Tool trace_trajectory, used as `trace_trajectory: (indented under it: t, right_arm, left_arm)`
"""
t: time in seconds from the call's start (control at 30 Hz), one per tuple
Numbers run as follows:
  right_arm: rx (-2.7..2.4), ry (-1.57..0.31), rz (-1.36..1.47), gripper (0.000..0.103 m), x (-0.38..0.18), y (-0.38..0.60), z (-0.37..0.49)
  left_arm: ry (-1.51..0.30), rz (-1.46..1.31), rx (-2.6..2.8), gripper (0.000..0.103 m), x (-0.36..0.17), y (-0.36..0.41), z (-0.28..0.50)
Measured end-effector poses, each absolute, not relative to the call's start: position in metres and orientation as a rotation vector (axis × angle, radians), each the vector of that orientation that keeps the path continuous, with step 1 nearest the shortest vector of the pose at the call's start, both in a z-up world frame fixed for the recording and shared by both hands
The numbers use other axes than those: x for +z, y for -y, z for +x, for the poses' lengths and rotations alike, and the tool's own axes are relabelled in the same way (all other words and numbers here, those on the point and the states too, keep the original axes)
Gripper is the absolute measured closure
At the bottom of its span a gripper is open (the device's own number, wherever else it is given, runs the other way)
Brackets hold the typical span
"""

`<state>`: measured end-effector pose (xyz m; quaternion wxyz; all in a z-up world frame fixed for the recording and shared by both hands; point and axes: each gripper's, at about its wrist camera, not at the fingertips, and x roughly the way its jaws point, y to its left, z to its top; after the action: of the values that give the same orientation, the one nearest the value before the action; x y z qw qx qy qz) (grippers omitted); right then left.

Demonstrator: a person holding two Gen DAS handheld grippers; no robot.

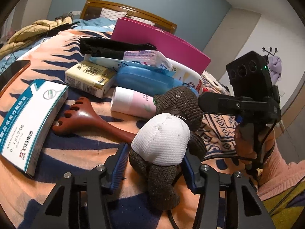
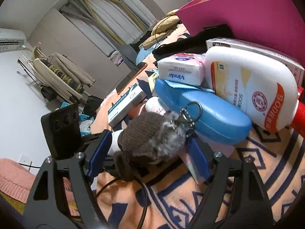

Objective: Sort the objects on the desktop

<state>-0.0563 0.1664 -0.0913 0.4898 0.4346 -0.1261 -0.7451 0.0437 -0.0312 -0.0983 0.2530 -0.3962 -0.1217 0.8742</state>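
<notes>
A knitted plush toy point(image 1: 162, 139) with a brown head and a white body stands on the orange and navy blanket point(image 1: 76, 152). My left gripper point(image 1: 154, 166) is shut on its body, blue pads pressing both sides. In the right wrist view the toy's brown head point(image 2: 141, 133), with grey fur and a metal keyring point(image 2: 190, 112), sits between the wide-apart fingers of my right gripper point(image 2: 148, 152), which is open. One of the right gripper's fingers point(image 1: 215, 103) shows beside the head in the left wrist view.
Behind the toy lies a pile: a blue case point(image 2: 205, 114), a white soda bottle point(image 2: 247, 87), a Vinda tissue pack point(image 2: 181, 70), a pink bottle point(image 1: 131, 103), a yellow tissue pack point(image 1: 87, 78) and black cloth point(image 1: 106, 47). A magenta box point(image 1: 162, 40) stands at the back. A medicine box point(image 1: 32, 122) and a brown massage comb point(image 1: 85, 118) lie left.
</notes>
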Motion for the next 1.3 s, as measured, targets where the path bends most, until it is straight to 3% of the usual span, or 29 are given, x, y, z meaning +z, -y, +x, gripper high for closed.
trace_trajectory:
  t: [0.07, 0.13, 0.77, 1.3]
  right_arm:
    - [-1.812, 0.302, 1.048, 0.027, -0.091, -0.163, -0.057]
    - [-1.816, 0.272, 1.047, 0.045, -0.092, -0.161, -0.055]
    - [-1.876, 0.431, 0.958, 0.047, -0.079, -0.202, -0.039]
    - [-2.008, 0.504, 0.825, 0.047, -0.048, -0.242, -0.027]
  left_arm:
    - [0.333, -1.074, 2.380, 0.054, -0.099, 0.032, 0.044]
    - [0.346, -1.075, 2.380, 0.055, -0.099, 0.033, 0.043]
    - [0.390, -0.958, 2.327, 0.058, -0.072, 0.021, 0.040]
    - [0.323, -0.850, 2.269, 0.058, -0.034, -0.015, 0.015]
